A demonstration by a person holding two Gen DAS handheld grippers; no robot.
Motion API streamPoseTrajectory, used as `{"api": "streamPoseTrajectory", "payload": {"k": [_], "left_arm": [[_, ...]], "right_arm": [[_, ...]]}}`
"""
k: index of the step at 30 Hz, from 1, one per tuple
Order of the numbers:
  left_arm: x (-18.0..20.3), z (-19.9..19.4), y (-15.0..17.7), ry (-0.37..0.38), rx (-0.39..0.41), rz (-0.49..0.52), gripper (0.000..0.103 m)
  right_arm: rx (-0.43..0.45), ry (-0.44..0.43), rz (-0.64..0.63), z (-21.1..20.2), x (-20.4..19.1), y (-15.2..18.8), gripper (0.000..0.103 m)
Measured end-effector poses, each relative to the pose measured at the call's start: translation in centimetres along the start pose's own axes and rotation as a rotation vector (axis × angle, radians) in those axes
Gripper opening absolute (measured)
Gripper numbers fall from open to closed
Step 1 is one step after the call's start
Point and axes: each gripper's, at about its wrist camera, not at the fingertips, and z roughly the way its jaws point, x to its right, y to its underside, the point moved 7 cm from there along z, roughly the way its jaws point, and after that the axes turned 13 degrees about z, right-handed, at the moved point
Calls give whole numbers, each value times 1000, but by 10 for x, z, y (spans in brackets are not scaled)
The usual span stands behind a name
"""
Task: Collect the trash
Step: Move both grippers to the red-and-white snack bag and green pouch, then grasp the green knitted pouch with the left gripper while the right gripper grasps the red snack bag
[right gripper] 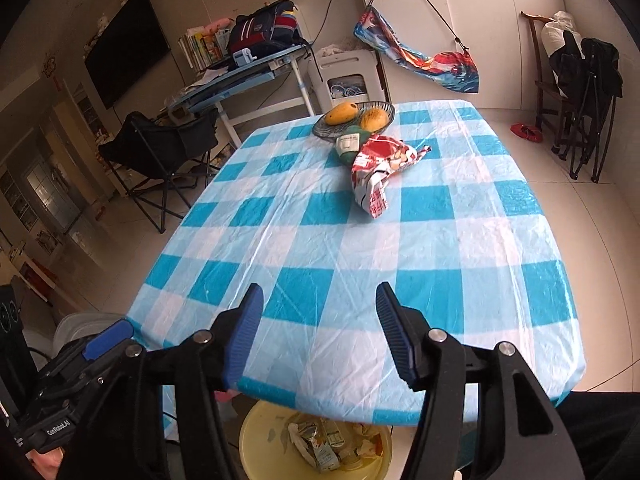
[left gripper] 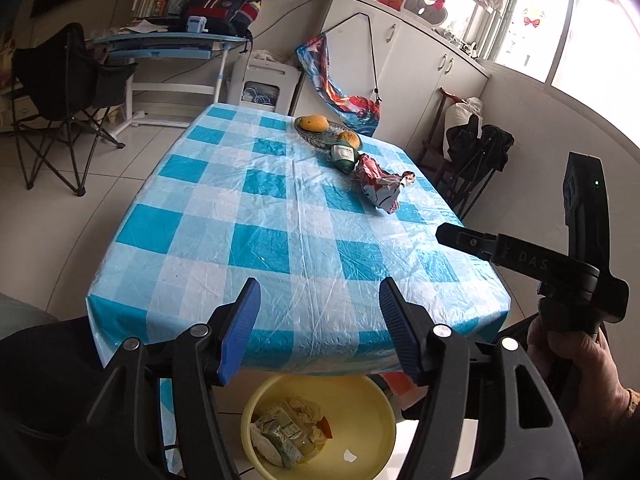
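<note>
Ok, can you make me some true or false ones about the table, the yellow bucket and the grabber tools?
1. The yellow bucket under the table's near edge already has trash in it. True.
2. The red snack bag is inside the bucket. False: it lies on the checked tablecloth.
3. The left tool is holding a wrapper. False: it is open with nothing between its pads.
4. The right tool is open and empty. True.
5. The fruit dish holds red apples. False: it holds yellow-orange fruit.
</note>
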Motion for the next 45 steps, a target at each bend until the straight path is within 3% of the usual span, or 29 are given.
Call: {"api": "streamPoseTrajectory", "payload": {"k": [5, 14, 18, 19, 22, 25, 28, 30, 31, 32, 33, 35, 38, 39, 41, 45], "left_arm": [[-14, 24, -22, -21, 7, -26, 63], [-21, 69, -49, -15, -1, -46, 66], [-27, 82, -46, -13, -8, -69, 67], [-29, 85, -44, -14, -12, -80, 67], [-41, 90, -44, -20, -14, -123, 67], [-51, 91, -48, -23, -4, -154, 68], [-59, 93, -53, -20, 2, -182, 69], [-60, 97, -57, -15, 1, -193, 69], [-60, 99, -58, -12, 0, -193, 69], [-59, 101, -60, -11, -1, -189, 69], [-58, 102, -62, -11, -1, -184, 69], [-55, 105, -63, -6, -6, -178, 69], [-52, 111, -61, -2, -20, -172, 69], [-50, 112, -60, -1, -25, -170, 69], [-50, 114, -58, -3, -33, -167, 69], [-55, 113, -58, -13, -30, -176, 69]], "right_arm": [[37, 15, 12, 24, 4, -37, 58], [39, 21, 206, 76, 37, -79, 58], [-6, 10, 264, 102, 53, -92, 58], [-15, 10, 279, 108, 58, -94, 56], [-69, -30, 298, 124, 64, -98, 26], [-159, -94, 252, 123, 55, -90, 21], [-285, -126, 93, 109, 36, -74, 19], [-334, -93, -30, 97, 32, -65, 21], [-339, -79, -63, 91, 34, -66, 38], [-321, -55, -82, 85, 38, -70, 64], [-278, -22, -94, 81, 44, -80, 70], [-188, 21, -99, 77, 49, -104, 70], [-121, 6, -36, 95, 47, -139, 70], [-122, -3, -35, 108, 40, -147, 70], [-152, -14, -30, 138, 26, -153, 59], [-220, 41, -45, 192, 13, -150, 47]]}}
